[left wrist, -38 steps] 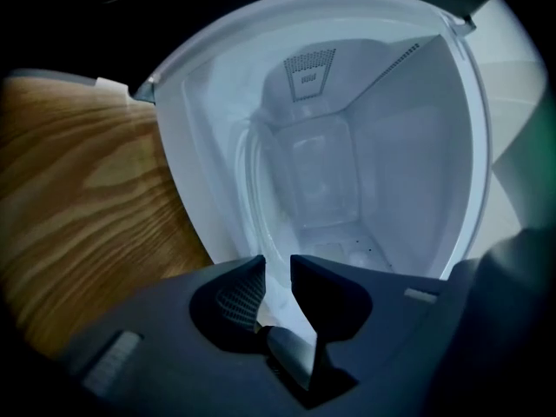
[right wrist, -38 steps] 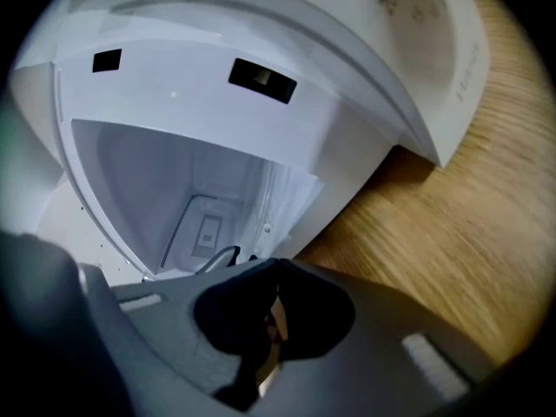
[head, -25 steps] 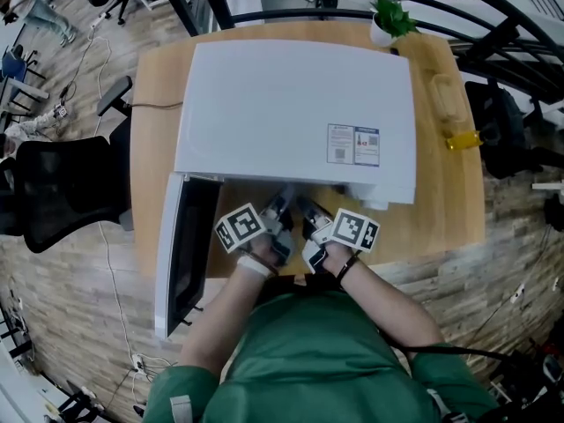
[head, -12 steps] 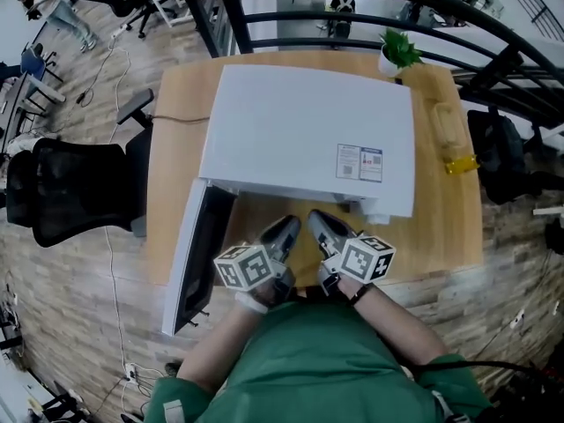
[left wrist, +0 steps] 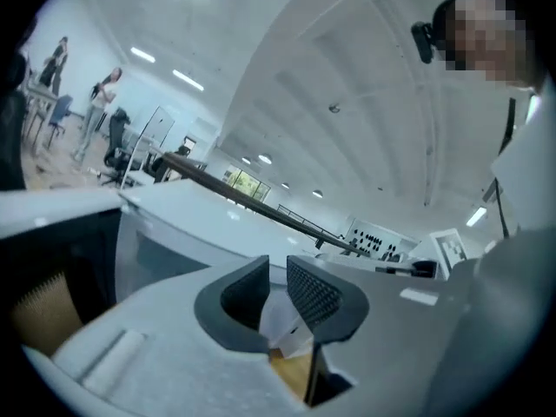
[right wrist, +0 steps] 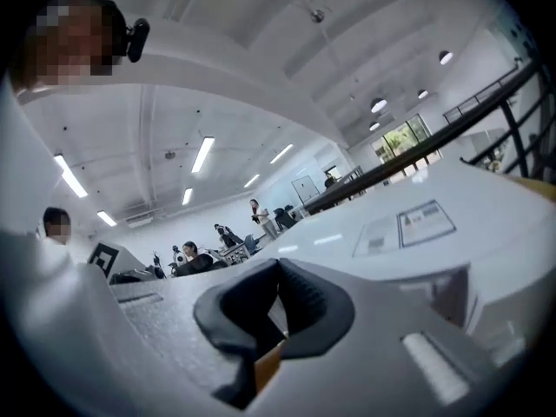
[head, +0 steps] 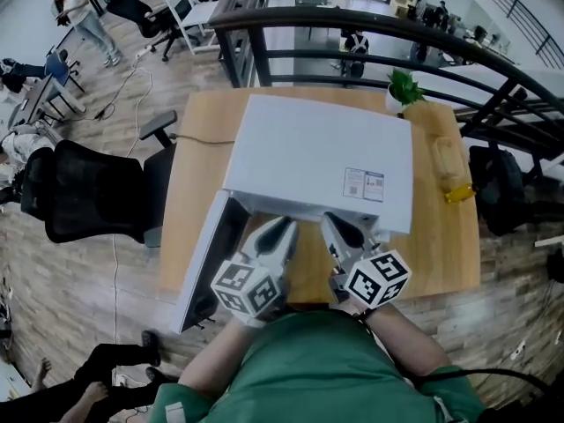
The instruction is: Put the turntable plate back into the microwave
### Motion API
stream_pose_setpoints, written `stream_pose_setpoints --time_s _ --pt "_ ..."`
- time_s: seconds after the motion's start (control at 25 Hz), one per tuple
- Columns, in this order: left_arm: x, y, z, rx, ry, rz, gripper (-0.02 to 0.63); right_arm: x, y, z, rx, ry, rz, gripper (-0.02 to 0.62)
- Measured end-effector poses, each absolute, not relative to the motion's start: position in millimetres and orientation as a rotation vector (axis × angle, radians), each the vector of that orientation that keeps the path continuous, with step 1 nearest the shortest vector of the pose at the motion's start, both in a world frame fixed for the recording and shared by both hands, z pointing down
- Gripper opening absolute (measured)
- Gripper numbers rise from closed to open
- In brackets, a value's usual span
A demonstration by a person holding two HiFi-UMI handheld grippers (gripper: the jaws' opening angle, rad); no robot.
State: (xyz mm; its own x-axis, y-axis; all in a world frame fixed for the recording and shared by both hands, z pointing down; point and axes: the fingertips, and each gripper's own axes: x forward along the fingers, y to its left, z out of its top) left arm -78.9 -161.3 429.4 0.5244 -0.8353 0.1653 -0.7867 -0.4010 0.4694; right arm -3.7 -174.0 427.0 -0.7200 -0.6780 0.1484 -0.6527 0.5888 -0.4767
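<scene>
The white microwave [head: 322, 157] stands on the wooden table [head: 436, 236], its door [head: 207, 267] swung open to the left. No turntable plate shows in any view, and the cavity is hidden under the microwave's top. My left gripper [head: 284, 226] hangs in front of the opening, near the camera. Its pads [left wrist: 308, 289] stand slightly apart with nothing between them. My right gripper [head: 330, 221] is beside it, raised to the same height. It is shut and empty, the pads [right wrist: 304, 298] meeting at the tips. Both gripper views look level over the microwave's top [left wrist: 182, 202] [right wrist: 408, 224].
A small potted plant [head: 404, 86] sits at the table's far right corner and a yellow object [head: 458, 192] near the right edge. A black office chair [head: 88, 192] stands left of the table. A dark railing [head: 370, 33] runs behind it. People are far off at the upper left.
Both grippers have drawn back from the microwave's front and risen toward the camera, rolling so that their marker cubes face up. The head view now takes in more of the room.
</scene>
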Motion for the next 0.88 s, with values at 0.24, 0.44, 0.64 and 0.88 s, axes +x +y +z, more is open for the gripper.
stream_pose_setpoints --time_s 0.24,0.44,0.64,0.88 --pt "-96 -154 384 2.429 -1.475 -0.069 0.069 -5 -171 379 -1.164 2.784 -0.556 0.003" --pt "-112 -149 346 2.504 -1.583 -0.078 0.069 -6 -167 352 -1.171 2.813 -0.355 0.003" --pt "-119 -137 317 2.562 -1.654 -0.099 0.067 -7 -164 330 -1.161 2.802 -0.229 0.003" --pt "-120 -127 310 2.578 -1.678 -0.100 0.065 -8 -163 320 -1.153 2.786 -0.209 0.003"
